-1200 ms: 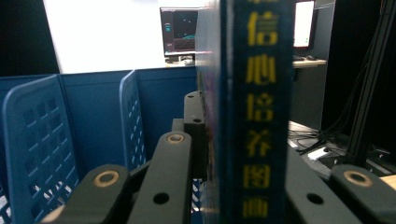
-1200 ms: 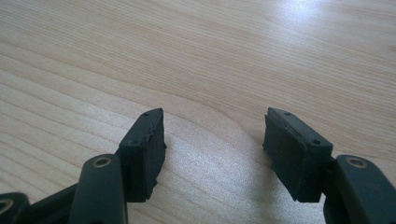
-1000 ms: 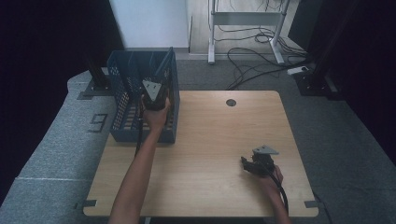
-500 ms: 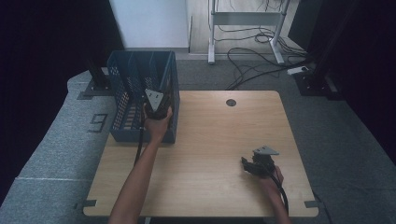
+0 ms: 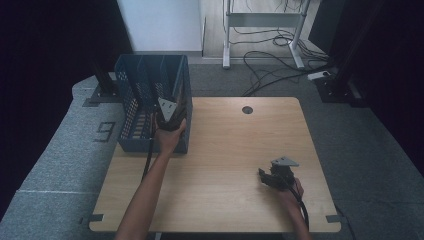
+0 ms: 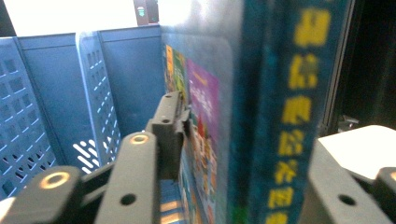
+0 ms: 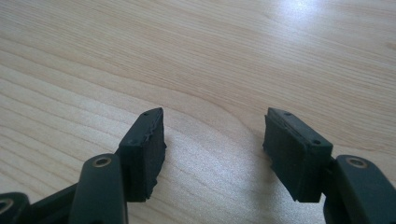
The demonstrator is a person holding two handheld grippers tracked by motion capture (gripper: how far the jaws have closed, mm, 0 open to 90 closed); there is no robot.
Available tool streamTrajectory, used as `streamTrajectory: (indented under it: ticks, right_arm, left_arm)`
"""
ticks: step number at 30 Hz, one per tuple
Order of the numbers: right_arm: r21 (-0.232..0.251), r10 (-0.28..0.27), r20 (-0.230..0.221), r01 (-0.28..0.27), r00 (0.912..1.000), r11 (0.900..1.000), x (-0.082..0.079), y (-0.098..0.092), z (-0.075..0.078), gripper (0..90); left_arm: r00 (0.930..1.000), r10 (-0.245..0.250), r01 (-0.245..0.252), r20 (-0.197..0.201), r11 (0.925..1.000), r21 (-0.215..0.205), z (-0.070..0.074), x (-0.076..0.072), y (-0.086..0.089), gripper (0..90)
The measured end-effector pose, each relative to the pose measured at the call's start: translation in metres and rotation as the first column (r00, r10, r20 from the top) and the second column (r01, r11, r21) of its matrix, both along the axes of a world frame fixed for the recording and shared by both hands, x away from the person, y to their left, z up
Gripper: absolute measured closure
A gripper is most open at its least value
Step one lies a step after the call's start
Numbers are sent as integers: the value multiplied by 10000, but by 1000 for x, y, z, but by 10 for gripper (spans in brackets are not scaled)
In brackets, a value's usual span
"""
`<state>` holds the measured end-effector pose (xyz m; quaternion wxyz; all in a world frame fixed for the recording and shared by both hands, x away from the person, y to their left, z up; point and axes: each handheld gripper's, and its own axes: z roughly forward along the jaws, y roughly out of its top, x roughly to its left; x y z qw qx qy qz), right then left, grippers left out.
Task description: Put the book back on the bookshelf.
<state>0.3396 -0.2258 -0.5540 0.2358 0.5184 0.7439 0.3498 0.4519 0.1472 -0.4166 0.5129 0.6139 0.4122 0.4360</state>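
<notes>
While the left gripper (image 5: 167, 116) reaches into the near right corner of the tall blue perforated plastic basket (image 5: 134, 100), its jaws have just been opening, and a blue-spined book with yellow lettering and a colourful cover (image 6: 261, 116) stands upright between them. In the left gripper view, the left jaw's pad sits clear of the book's cover with a visible gap, so the grip is released and the pads no longer press on it; the right jaw rises at the lower right, beside the spine. That book stands inside the basket, close to its slotted blue walls, with the spine facing the camera and the cover turned toward the basket's interior. From the high view, the basket rests at the far left corner of the light wooden rectangular table (image 5: 235, 150), partly overhanging its left edge, and the person's left forearm stretches up from the bottom of the picture to the gripper at the basket's rim. Well apart from all this, the right gripper (image 5: 267, 177) lies low at the near right part of the table, held in the person's right hand. Its two black jaws stand apart over bare wood in the right gripper view (image 7: 212, 144), with nothing between them.
</notes>
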Motion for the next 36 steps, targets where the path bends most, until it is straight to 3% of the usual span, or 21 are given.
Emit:
streamTrajectory:
  ticks: [3, 9, 12, 20, 25, 29, 31, 36]
  right_arm:
    - [1, 1, 0, -1, 10000, 10000, 0, 0, 0, 377]
    - [6, 0, -1, 0, 10000, 10000, 0, 0, 0, 377]
    - [4, 2, -1, -2, 10000, 10000, 0, 0, 0, 377]
    - [11, 13, -8, -13, 10000, 10000, 0, 0, 0, 375]
    - [14, 4, 8, -4, 10000, 10000, 0, 0, 0, 375]
    - [18, -2, 3, 2, 10000, 10000, 0, 0, 0, 375]
    - [18, -2, 2, 2, 10000, 10000, 0, 0, 0, 375]
    - [16, -2, 4, 2, 10000, 10000, 0, 0, 0, 375]
  left_arm:
    - [10000, 2, -2, -15, 10000, -46, 1, -1, 2, 480]
    - [9985, -322, 310, -447, 9992, -266, 6, -2, 8, 369]
    - [9966, -449, 422, -690, 9983, -396, 8, -5, 12, 347]
    - [9912, -747, 724, -1094, 9971, -251, 13, -26, 22, 304]
    - [9840, -1119, 1098, -1388, 9937, -229, 13, -41, 28, 295]
    - [9723, -1636, 1614, -1668, 9865, -265, 10, -50, 30, 295]
    - [9724, -1671, 1640, -1626, 9859, -328, 7, -55, 31, 296]
    - [9652, -1911, 1870, -1787, 9816, -398, 1, -66, 34, 292]
